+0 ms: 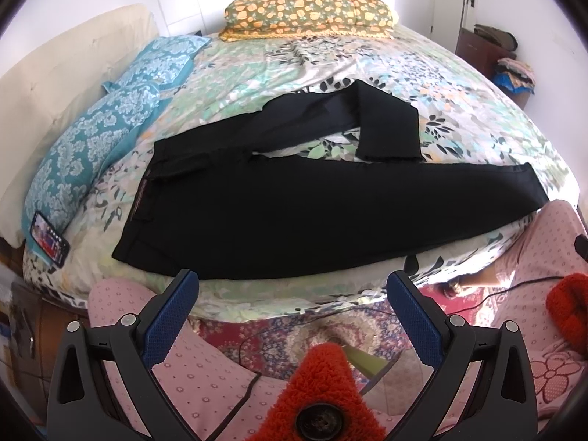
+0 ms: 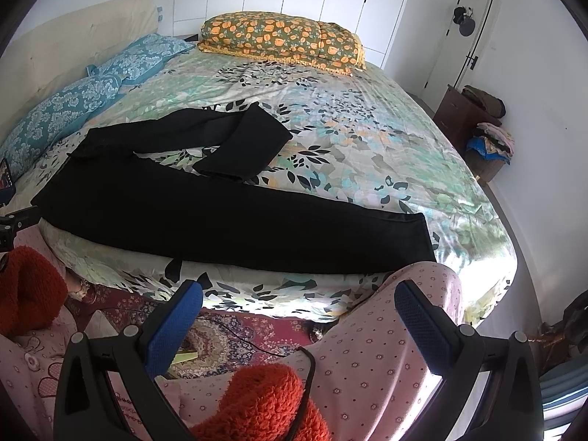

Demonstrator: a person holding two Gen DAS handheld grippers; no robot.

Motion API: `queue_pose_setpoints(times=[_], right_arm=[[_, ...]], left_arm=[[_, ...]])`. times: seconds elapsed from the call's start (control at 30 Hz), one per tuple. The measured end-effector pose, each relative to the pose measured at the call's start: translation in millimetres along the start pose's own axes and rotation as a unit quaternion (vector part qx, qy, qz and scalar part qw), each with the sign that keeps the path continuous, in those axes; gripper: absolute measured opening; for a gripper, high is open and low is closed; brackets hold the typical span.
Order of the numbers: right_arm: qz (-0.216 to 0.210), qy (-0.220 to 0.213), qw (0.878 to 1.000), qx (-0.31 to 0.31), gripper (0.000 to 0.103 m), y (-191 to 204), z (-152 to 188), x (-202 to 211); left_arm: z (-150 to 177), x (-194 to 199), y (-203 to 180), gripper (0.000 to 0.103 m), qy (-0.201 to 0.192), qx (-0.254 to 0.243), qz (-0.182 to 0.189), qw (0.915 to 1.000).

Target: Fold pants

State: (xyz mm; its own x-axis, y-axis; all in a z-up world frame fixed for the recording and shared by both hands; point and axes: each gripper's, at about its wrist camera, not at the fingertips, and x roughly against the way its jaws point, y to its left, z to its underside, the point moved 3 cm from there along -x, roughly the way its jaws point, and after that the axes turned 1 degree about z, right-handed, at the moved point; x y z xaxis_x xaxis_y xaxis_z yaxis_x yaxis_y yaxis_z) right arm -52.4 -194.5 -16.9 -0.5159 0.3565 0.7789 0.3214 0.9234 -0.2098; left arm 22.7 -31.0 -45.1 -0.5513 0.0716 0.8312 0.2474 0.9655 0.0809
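Observation:
Black pants lie spread on the floral bedsheet, waistband at the left, near leg stretched right along the bed's front edge. The far leg is bent, its cuff end folded back toward me. The pants also show in the right wrist view. My left gripper is open and empty, held back from the bed's front edge, below the pants' seat. My right gripper is open and empty, short of the bed edge near the near leg's cuff.
Blue patterned pillows and a phone lie at the bed's left. An orange floral pillow sits at the far end. My pink-clad knees, red fuzzy sleeves and a cable over a patterned rug are below.

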Motion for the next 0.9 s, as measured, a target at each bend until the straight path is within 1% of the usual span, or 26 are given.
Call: queue_pose_setpoints(times=[0.33,0.43,0.53,0.6,0.67,0.73,0.77,0.8,0.87,0.9], right_arm=[[0.001,0.001,1.000,0.004,0.103,1,1,-2],[-0.005,-0.002,1.000,0.008,0.103,2,0,-2],[-0.027,-0.034,0.999,0.022,0.103,4,-9,3],[-0.038,-0.067,0.996,0.035,0.103,5,-25,9],[-0.048,-0.104,0.992,0.052,0.103,7,-47,11],[-0.067,-0.118,0.988,0.068,0.103,10,-72,3],[-0.079,-0.114,0.987,0.077,0.103,13,-85,-8],[-0.091,-0.101,0.986,0.092,0.103,17,-96,-25],[-0.091,-0.071,0.984,0.134,0.103,32,-111,-66],[-0.090,-0.065,0.981,0.160,0.103,43,-115,-87]], left_arm=[[1,0,2,0.102,0.001,0.002,0.000,1.0000],[0,-3,4,0.102,0.005,0.003,0.002,1.0000],[-6,-13,9,0.102,0.018,0.013,0.008,0.9997],[-14,-15,17,0.102,0.014,0.021,-0.001,0.9997],[-29,-12,28,0.102,-0.014,0.028,-0.011,0.9995],[-47,-9,39,0.102,-0.045,0.028,-0.029,0.9982],[-58,-7,46,0.102,-0.063,0.029,-0.040,0.9968],[-66,-7,51,0.102,-0.080,0.032,-0.046,0.9952],[-85,-14,64,0.102,-0.119,0.045,-0.063,0.9899],[-91,-22,71,0.102,-0.125,0.055,-0.067,0.9884]])
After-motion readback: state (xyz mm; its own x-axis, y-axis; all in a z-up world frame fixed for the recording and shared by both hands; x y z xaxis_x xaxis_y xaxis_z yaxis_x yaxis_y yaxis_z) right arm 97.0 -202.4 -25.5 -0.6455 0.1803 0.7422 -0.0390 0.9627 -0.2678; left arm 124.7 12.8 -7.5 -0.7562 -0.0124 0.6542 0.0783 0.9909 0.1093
